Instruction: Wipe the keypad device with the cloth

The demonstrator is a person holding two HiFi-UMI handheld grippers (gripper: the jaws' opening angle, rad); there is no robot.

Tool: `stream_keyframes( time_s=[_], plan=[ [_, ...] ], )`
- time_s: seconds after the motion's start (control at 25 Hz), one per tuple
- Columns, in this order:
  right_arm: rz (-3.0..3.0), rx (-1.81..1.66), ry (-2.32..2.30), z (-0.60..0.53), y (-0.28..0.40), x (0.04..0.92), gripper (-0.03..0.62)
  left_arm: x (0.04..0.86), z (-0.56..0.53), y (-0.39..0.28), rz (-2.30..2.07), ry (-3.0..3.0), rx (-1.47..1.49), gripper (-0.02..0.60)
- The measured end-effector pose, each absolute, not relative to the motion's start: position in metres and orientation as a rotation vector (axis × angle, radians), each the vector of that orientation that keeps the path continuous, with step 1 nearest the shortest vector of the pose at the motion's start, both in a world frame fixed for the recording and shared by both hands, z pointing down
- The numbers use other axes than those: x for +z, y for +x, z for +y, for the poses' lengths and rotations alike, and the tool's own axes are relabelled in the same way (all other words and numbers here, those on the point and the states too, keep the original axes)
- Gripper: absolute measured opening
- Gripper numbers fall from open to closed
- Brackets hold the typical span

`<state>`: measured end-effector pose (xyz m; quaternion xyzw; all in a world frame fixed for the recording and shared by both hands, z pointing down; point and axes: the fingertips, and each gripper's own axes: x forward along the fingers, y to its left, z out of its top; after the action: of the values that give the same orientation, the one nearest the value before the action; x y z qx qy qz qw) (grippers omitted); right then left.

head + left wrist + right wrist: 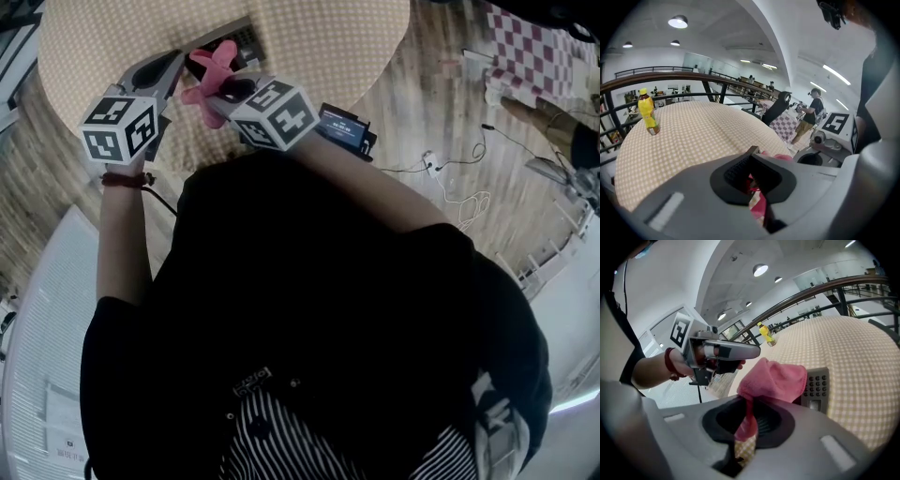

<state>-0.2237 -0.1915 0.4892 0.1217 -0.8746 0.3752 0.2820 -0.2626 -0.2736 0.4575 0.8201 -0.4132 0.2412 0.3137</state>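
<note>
The round table [375,37], under a beige checked cover, fills the head view at 12 o'clock, and the person in a black top stands against its near edge. Both forearms reach up toward 11 o'clock. The left one [117,244] runs almost straight. The right one [375,183] crosses in from 4 o'clock, so the two marker cubes sit side by side.

The left hand [683,364], with a red band [122,178] at the wrist, wraps the handle of the left gripper [173,64]. In the right gripper view this gripper is held level, pointing toward 3 o'clock. Its fingers lie together as one bar with nothing seen pinched between them. In the left gripper view its tips [752,151] meet, and pink shows only past them, through the slit below.

The right gripper [225,89] points toward 10 o'clock and its jaws are closed on the pink cloth [214,67]. In its own view [750,401] a thin neck of cloth [776,378] runs down into the jaws while the bulk bunches above them. The left gripper's tips are just above it at 11 o'clock.

The grey keypad [818,385] lies on the table just beyond the cloth at 3 o'clock, its left part covered by it. In the head view it [246,39] shows at 1 o'clock of the cloth.

A yellow bottle [648,114] stands upright well beyond, near the far rim [765,333].
</note>
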Motion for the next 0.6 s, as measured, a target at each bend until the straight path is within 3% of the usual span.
stream_keyframes(
  time_s=[0.6],
  plan=[
    [-2.281,1.040,0.321,-0.199,-0.222,0.521,0.049,0.521,-0.309,-0.237,-0.824,2.199,1.065,0.003]
  ],
)
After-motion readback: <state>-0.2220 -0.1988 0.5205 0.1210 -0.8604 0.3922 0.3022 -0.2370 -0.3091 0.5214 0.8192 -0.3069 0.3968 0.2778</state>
